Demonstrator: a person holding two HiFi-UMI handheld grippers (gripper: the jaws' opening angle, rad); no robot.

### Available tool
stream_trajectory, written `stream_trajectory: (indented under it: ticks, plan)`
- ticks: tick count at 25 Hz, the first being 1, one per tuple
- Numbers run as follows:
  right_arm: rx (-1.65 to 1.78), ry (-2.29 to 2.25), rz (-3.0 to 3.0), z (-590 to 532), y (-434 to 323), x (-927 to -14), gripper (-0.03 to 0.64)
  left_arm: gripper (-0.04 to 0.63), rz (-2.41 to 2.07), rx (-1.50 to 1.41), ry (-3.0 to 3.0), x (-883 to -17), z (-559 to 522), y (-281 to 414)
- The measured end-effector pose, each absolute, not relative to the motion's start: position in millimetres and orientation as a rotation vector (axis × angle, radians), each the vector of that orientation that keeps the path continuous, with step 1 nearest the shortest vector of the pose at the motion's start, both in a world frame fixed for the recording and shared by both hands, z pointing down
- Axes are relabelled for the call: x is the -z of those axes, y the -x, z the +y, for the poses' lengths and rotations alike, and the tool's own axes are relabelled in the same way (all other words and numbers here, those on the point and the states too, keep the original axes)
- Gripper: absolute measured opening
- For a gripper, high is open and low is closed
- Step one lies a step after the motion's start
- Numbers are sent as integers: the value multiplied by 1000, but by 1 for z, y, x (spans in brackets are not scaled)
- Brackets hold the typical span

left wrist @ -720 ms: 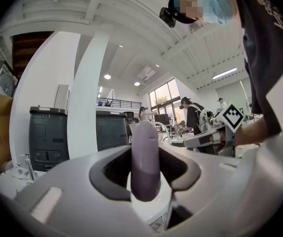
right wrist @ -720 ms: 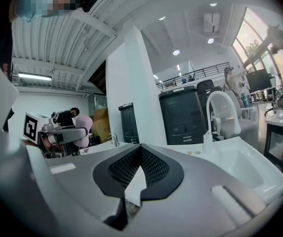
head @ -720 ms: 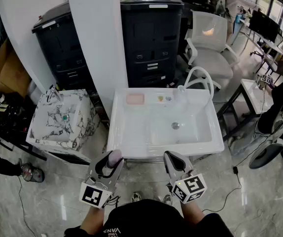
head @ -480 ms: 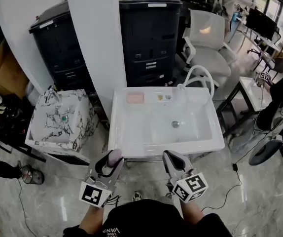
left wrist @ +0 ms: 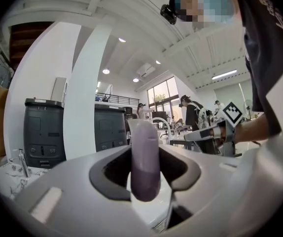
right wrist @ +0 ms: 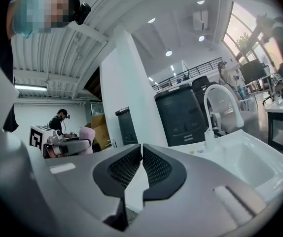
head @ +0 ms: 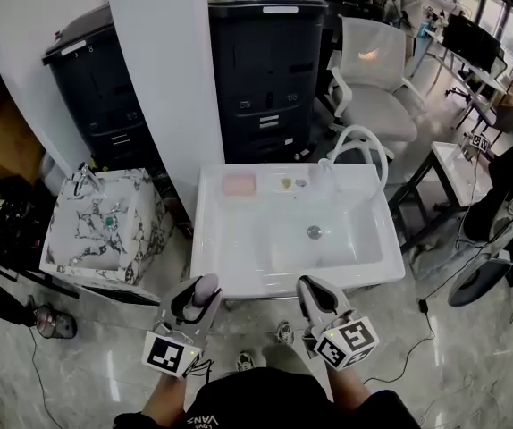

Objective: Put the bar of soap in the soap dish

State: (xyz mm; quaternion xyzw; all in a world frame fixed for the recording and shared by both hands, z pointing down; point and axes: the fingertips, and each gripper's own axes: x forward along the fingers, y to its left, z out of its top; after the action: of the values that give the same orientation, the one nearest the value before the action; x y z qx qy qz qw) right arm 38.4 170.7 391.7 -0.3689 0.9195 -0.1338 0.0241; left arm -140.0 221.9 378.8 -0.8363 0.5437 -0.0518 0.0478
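As view shifts, soap (head: 207,287) stays gripped.

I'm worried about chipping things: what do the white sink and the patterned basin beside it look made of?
The white sink looks like glazed ceramic or a similar resin: smooth, glossy, with soft highlights. The patterned basin looks like marble or marble-print ceramic, white with dark veins; which, I cannot tell.

Smooth soap bar (head: 206,286), glossy white sink (head: 230,253), polished floor (head: 453,365)
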Motion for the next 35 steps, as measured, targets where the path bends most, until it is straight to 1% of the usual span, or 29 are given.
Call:
stream_trajectory:
  ticks: [16, 23, 29, 35]
  plan:
    - [467, 889, 3024, 51, -61, -409, 2, 201, 1873, 254, 2411, -388, 119, 112]
    - [502, 779, 3081, 24, -65, -422, 2, 201, 1970, 332, 2404, -396, 89, 102]
    - [553, 762, 3091, 10, -61, -435, 2, 201, 1935, 439, 2392, -405, 61, 112]
    - [595, 862, 3055, -11, -57, -442, 2, 201, 1840, 497, 2427, -417, 23, 126]
